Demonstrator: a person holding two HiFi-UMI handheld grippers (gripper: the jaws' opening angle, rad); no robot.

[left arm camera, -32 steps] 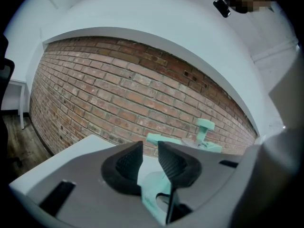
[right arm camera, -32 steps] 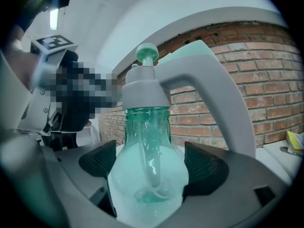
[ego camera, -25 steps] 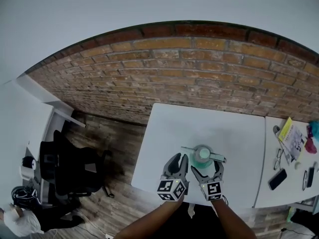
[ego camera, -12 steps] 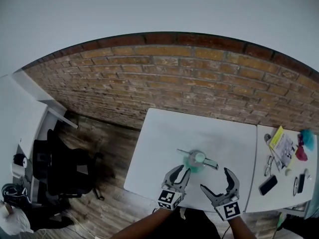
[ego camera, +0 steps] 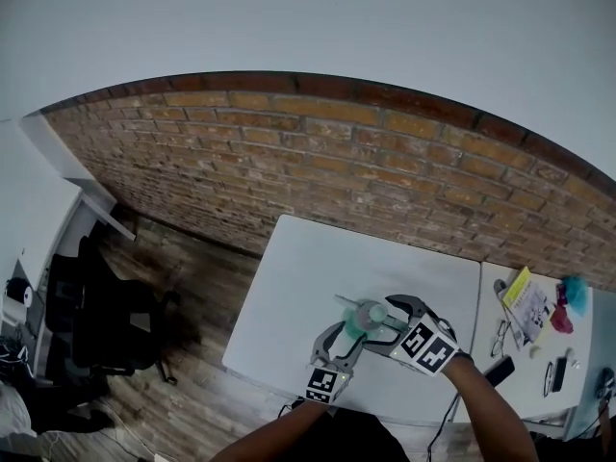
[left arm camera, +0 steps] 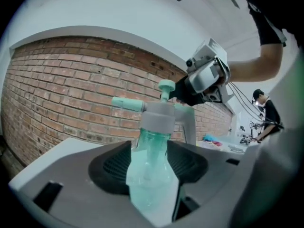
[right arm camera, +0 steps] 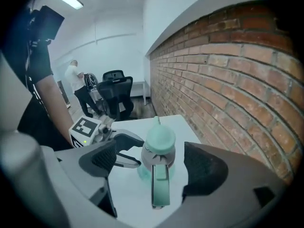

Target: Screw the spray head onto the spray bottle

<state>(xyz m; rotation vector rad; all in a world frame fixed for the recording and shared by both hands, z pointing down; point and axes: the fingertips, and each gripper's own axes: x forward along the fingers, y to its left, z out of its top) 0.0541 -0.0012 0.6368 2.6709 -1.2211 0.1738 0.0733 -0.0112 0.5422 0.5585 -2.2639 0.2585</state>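
A translucent green spray bottle [ego camera: 356, 324] stands on the white table [ego camera: 318, 268], with its pale grey and mint spray head [ego camera: 373, 313] on top. My left gripper [ego camera: 345, 333] reaches it from the front. Its jaws are opening, and the bottle body [left arm camera: 152, 175] stands between the pads. My right gripper [ego camera: 385, 318] comes in from the right, open, with one jaw well clear on each side of the spray head [right arm camera: 159, 148]. The trigger [right arm camera: 160, 184] points back toward that gripper. The nozzle [left arm camera: 127, 103] points left in the left gripper view.
A brick wall [ego camera: 318, 162] runs behind the table. To the right, a second table [ego camera: 539, 354] holds a yellow booklet [ego camera: 527, 296], a phone [ego camera: 500, 372] and small items. A black office chair [ego camera: 96, 325] stands on the wooden floor at left.
My right gripper has swung from the table's front edge up to the bottle and now straddles the spray head. The left gripper has stayed at the bottle.
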